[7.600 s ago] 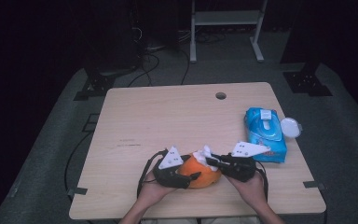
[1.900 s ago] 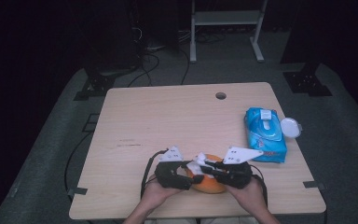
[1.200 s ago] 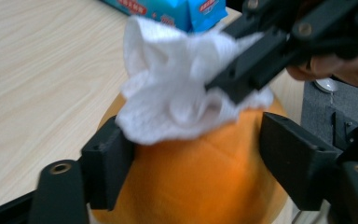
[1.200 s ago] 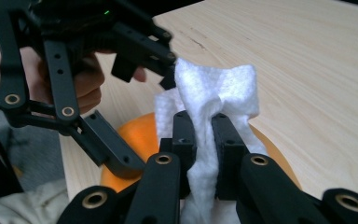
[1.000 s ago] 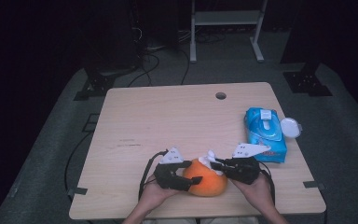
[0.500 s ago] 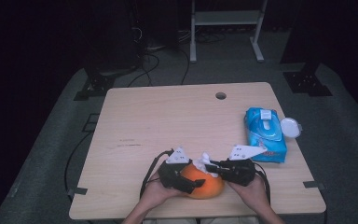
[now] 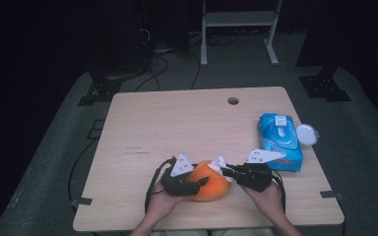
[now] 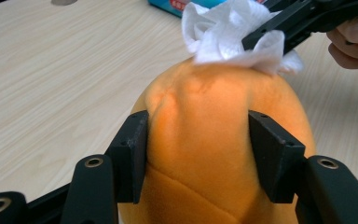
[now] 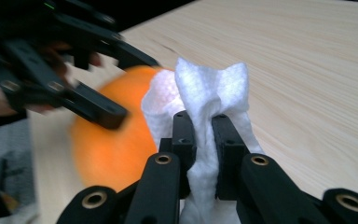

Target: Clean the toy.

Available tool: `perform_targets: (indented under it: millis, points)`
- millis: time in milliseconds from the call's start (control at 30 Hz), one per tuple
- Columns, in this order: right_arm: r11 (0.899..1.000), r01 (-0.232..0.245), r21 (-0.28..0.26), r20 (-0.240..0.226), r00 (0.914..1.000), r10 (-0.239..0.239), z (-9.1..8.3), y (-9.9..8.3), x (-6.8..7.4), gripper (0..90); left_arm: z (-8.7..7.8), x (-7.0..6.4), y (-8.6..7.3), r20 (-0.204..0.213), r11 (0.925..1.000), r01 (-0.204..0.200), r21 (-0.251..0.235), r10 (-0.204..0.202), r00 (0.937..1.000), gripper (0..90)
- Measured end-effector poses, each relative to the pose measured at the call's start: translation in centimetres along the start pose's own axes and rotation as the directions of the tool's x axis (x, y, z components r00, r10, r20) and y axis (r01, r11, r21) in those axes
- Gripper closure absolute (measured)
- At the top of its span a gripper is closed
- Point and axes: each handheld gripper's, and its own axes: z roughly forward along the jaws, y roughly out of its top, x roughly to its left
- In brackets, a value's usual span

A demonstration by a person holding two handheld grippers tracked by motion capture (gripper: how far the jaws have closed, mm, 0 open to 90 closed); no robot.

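You're mid-wipe: left gripper (image 8: 198, 154) clamps the orange toy (image 8: 214, 154), right gripper (image 9: 204, 140) pinches the tissue (image 9: 209, 93). Next, drag it across the top.

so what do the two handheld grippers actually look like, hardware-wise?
Both are black. The left gripper has two flat rectangular pads on jointed links with brass-coloured rivets. The right gripper has the same black links and rivets. In the high view each carries a pale three-cornered plate with small dark markings, and a black cable loops from the left one. No sleeves are visible on the forearms.
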Motion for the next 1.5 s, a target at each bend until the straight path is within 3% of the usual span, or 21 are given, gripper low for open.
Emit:
perform_targets:
  millis: [67, 100, 233, 300, 400, 500, 600, 800, 900, 1067, 1233, 1500]
  points:
    - [1.0, -0.012, 0.012, 0.029, 0.9995, 0.012, -0.1, -0.3, -0.5, 80.8, -0.2, 0.2, -0.2, 0.01, 1.0, 0.009, 0.0, -0.009, 0.9999, 42.0]
    - [1.0, -0.016, 0.013, 0.032, 0.9994, 0.016, -0.2, -0.4, -0.6, 80.9, -0.2, 0.3, -0.3, 0.037, 0.9998, 0.017, 0.004, -0.018, 0.9992, 40.0]
    - [1.0, 0.011, 0.006, 0.015, 0.9998, -0.011, 0.3, -0.3, 0.5, 80.8, -0.2, 0.3, 0.4, 0.108, 0.9997, 0.024, 0.002, -0.024, 0.9939, 16.1]
    - [0.999, 0.034, -0.011, -0.02, 0.9992, -0.034, 0.6, 0.0, 1.3, 80.7, 0.0, 0.1, 0.6, 0.092, 0.9997, 0.001, 0.023, -0.003, 0.9958, 10.8]
    - [0.999, 0.052, -0.013, -0.01, 0.9986, -0.053, 0.6, 0.1, 1.6, 80.8, -0.2, 0.4, 0.0, 0.077, 0.9998, 0.006, 0.021, -0.007, 0.997, 28.5]
    - [1.0, -0.006, -0.004, 0.007, 1.0, 0.006, 0.4, -0.4, 0.2, 80.8, -0.4, 1.2, -0.3, 0.065, 0.999, 0.041, 0.017, -0.042, 0.997, 33.3]
    - [0.999, -0.041, 0.018, 0.015, 0.9991, 0.04, 0.3, -1.0, -0.3, 80.8, -0.6, 1.9, -0.5, 0.058, 0.9975, 0.069, 0.011, -0.07, 0.9959, 33.6]
    - [0.999, 0.043, -0.02, -0.034, 0.9985, -0.043, 0.7, 0.2, 2.1, 80.7, -0.5, 1.9, -0.7, 0.056, 0.997, 0.077, 0.006, -0.078, 0.9954, 33.6]
    - [1.0, 0.015, -0.021, -0.04, 0.9991, -0.016, 0.9, -0.1, 1.5, 80.7, -0.6, 2.1, -0.9, 0.064, 0.9965, 0.083, 0.001, -0.083, 0.9945, 33.6]
    - [0.999, -0.034, 0.02, 0.008, 0.9994, 0.034, 1.3, -1.6, -0.4, 80.7, -0.7, 2.2, -1.3, 0.076, 0.9956, 0.093, -0.011, -0.092, 0.9929, 33.6]
    - [1.0, -0.01, 0.028, 0.024, 0.9997, 0.01, 1.4, -1.5, -0.1, 80.7, -0.7, 2.4, -1.3, 0.093, 0.9954, 0.095, -0.011, -0.094, 0.9913, 33.0]
    - [0.998, -0.055, 0.028, 0.023, 0.9983, 0.054, 1.6, -1.9, -0.8, 80.6, -0.6, 2.2, -1.3, 0.094, 0.997, 0.076, -0.018, -0.074, 0.9928, 31.8]
